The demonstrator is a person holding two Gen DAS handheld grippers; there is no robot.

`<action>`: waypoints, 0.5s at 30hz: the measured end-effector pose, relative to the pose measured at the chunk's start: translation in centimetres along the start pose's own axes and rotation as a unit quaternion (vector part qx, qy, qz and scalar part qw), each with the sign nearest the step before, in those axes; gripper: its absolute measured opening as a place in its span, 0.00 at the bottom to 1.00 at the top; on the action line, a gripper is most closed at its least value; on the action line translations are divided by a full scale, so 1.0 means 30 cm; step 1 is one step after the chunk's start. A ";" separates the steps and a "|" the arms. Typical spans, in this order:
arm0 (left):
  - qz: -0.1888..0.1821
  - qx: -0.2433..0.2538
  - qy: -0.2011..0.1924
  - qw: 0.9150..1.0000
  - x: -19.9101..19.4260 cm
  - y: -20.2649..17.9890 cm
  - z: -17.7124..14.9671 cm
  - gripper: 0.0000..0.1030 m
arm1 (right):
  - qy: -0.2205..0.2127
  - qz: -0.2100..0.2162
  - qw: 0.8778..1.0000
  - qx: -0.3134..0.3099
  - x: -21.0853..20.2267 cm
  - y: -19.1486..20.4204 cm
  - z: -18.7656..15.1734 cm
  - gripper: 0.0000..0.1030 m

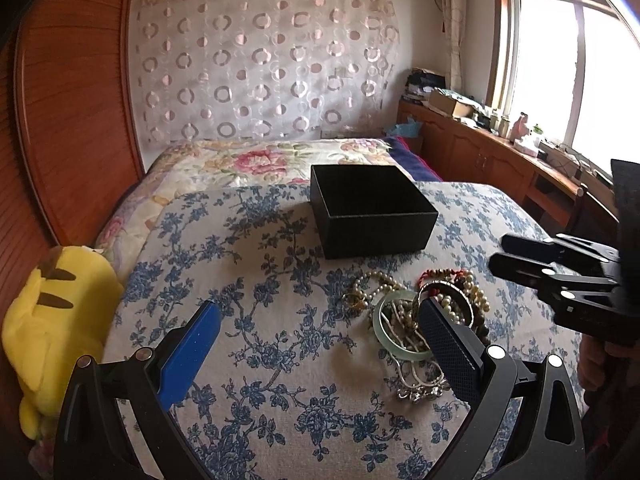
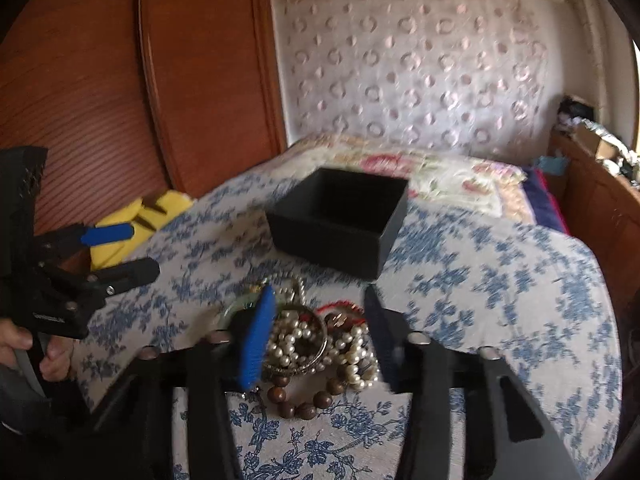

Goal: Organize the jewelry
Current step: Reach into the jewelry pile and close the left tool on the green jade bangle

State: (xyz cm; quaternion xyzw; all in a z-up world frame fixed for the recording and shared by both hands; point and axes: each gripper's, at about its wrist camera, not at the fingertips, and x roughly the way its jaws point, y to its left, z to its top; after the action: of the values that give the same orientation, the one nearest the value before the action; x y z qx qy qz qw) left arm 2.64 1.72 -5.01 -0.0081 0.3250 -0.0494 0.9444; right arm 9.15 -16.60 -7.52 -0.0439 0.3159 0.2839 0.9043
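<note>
Nearest the lens in the right wrist view: the right gripper point(image 2: 320, 316), jaws partly apart, straddling the jewelry pile point(image 2: 320, 344) with a blue pad point(image 2: 258, 340) on one side and a dark finger on the other; pads near the heap but no clear press on any piece (motion blur hides the contact). Between those fingers, a metal bangle point(image 2: 298, 344) ringed round white pearls point(image 2: 288, 340), with a red cord point(image 2: 340, 308) just beyond. Just below the tips, toward the camera, a string of brown wooden beads point(image 2: 308, 400). Ahead of the tips, past the pile, an open black box point(image 2: 340, 220) standing upright on the blue-flowered cloth point(image 2: 500, 300), well apart from the jewelry. Off to the side of the blue pad, the left gripper point(image 2: 120, 252) held in a hand point(image 2: 36, 352), and behind it a yellow plush toy point(image 2: 136, 220). From the left wrist view: left gripper point(image 1: 320, 320) spread wide with nothing between its fingers, only bare cloth point(image 1: 260, 360); the dark finger point(image 1: 448, 344) overlapping the edge of the heap point(image 1: 416, 312), where a pale green bangle point(image 1: 396, 328) lies flat beside a silver chain point(image 1: 420, 388). Beyond that finger, the right gripper point(image 1: 500, 252) low over the far side of the pile. Straight ahead, the box point(image 1: 372, 212).
</note>
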 end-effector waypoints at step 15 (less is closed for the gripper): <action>-0.037 0.015 0.037 0.999 0.085 0.001 -0.037 0.92 | 0.094 0.027 0.995 -0.027 0.180 -0.028 -0.021 0.14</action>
State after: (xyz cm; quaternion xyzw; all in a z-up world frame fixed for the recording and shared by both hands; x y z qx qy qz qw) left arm 3.96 1.50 -7.46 -0.0046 0.3588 -0.0893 0.9291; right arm 12.71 -14.84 -11.30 -0.0866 0.3927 0.3115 0.8609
